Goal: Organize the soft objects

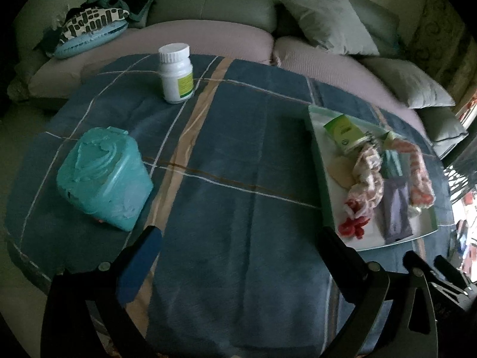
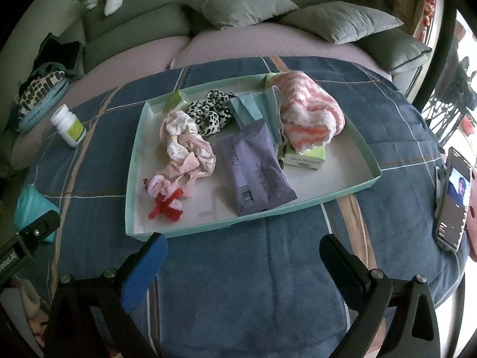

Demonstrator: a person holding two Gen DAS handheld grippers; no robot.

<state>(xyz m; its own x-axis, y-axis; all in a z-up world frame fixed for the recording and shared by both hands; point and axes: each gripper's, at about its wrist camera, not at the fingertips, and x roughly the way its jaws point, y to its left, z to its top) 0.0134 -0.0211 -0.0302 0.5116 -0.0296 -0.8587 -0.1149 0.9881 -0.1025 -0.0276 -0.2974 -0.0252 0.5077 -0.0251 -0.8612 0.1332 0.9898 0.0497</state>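
Both grippers hang over the blue plaid blanket (image 2: 238, 283) with jaws spread wide and nothing between them. Left gripper (image 1: 238, 253) faces bare cloth, with the teal wipes pack (image 1: 104, 179) ahead and to its left, lying on its side, and the white pill bottle (image 1: 176, 73) standing farther off. Right gripper (image 2: 241, 253) sits just short of the tray (image 2: 132, 161), which already holds a pink scrunchie (image 2: 186, 149), a striped sock (image 2: 310, 110) and a purple packet (image 2: 256, 167). By this layout the wipes pack, well apart from the tray, appears nearer the left hand
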